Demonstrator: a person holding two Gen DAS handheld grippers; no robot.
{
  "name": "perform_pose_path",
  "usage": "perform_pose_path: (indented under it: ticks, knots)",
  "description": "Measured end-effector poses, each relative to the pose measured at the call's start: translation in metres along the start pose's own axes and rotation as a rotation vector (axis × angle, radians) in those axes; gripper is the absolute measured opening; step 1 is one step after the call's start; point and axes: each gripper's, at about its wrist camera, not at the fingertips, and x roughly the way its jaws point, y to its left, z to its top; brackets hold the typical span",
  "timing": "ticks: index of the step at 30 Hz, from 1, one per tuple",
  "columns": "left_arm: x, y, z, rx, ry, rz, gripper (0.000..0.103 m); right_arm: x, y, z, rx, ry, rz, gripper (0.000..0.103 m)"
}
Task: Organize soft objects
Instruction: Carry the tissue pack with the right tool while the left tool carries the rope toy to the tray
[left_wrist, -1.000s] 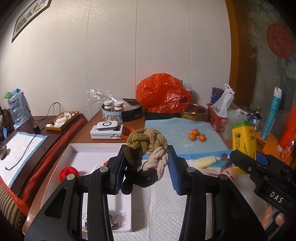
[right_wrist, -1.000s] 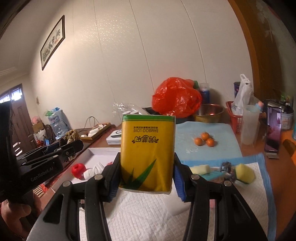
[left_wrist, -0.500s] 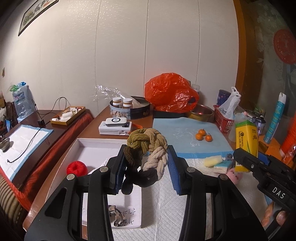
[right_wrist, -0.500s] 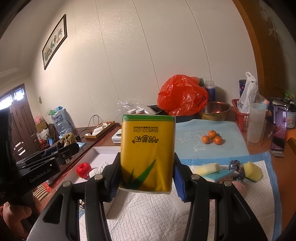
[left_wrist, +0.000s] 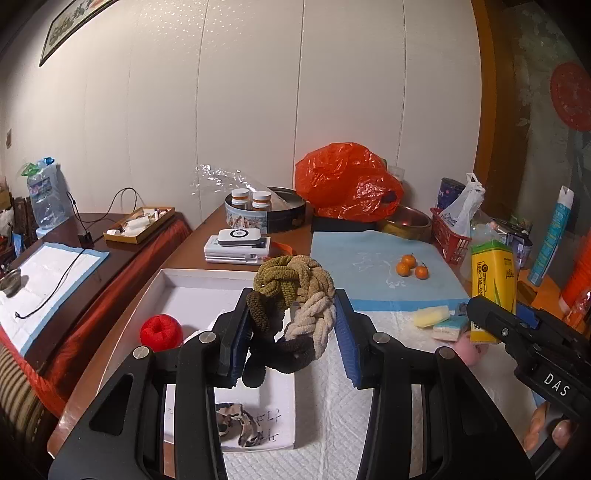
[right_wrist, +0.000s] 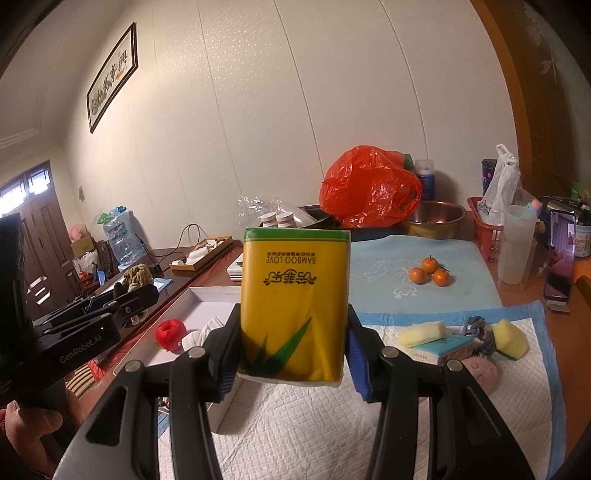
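Brown wood formed the bench (left_wrist: 236, 225), with a quilted white pad (right_wrist: 295, 424) spread over its near end. At nine o'clock on that pad sat a shallow white cardboard tray (left_wrist: 192, 275) holding a red yarn ball (left_wrist: 161, 331). Above the tray's right edge, the left tongs (left_wrist: 291, 332) were clenched on a braided olive, beige and brown rope knot (left_wrist: 295, 295). The right tongs (right_wrist: 293, 356) gripped a yellow soft tissue pack (right_wrist: 294, 306), held upside down above the pad.

Both wrist cameras look forward along their fingers, close above the table, facing the wall; both share the crumpled orange plastic bag (left_wrist: 345, 182) (right_wrist: 369, 186) and three small oranges (left_wrist: 410, 266) (right_wrist: 430, 271).
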Motion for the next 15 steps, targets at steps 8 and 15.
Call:
perform_pose_path:
  ticks: [8,15]
  knots:
    - [-0.004,0.009,-0.002,-0.013,0.001,0.001,0.041,0.003,0.011,0.001,-0.016,0.007,0.01,0.05]
    - [-0.006,0.018,-0.002,-0.025,0.0,0.006,0.041,0.007,0.022,0.0,-0.03,0.016,0.018,0.05]
